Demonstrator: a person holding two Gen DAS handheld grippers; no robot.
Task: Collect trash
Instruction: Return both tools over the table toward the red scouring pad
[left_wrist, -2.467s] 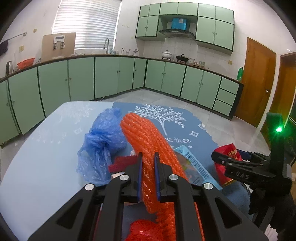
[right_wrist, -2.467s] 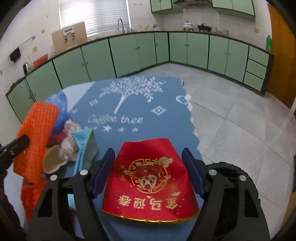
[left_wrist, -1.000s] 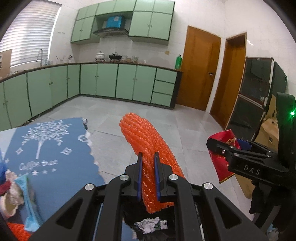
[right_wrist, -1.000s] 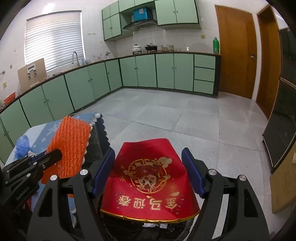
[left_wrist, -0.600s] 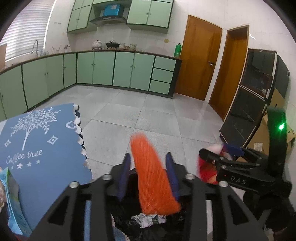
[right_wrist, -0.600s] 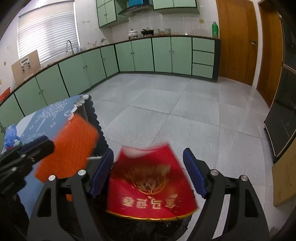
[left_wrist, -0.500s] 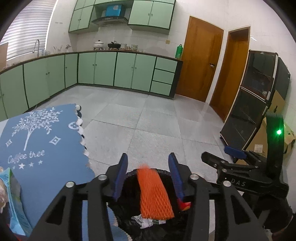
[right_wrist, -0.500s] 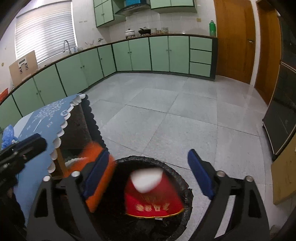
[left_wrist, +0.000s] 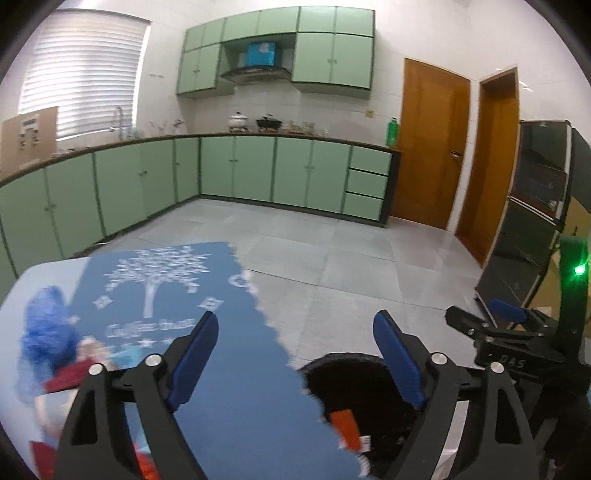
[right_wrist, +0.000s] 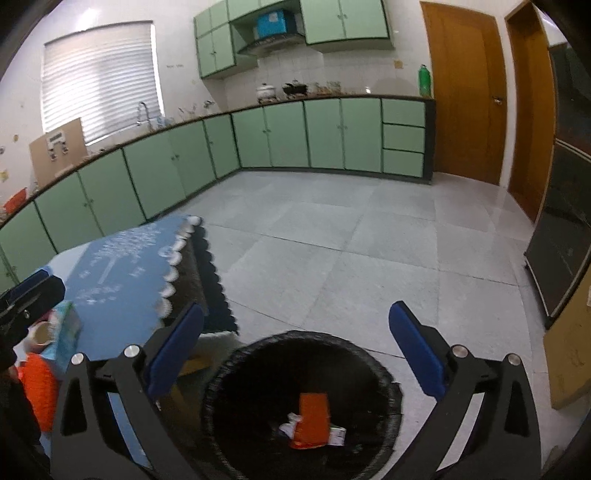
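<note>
I see the table (left_wrist: 236, 424) under its blue tree-print cloth on my left, the round black-lined trash bin (right_wrist: 380, 373) just beside its edge. My right hand-held gripper (right_wrist: 295, 332) hangs above the bin, jaws just opened wide, empty; the left hand-held gripper (left_wrist: 295, 336) likewise. The orange foam net sleeve (right_wrist: 313, 415) lies inside the bin below them.

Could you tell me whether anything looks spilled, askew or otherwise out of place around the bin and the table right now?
Nothing stands out. The orange net lies inside the black bin with some paper scraps, nothing on the floor beside it. Remaining trash, including a blue bag, sits bunched on the table.
</note>
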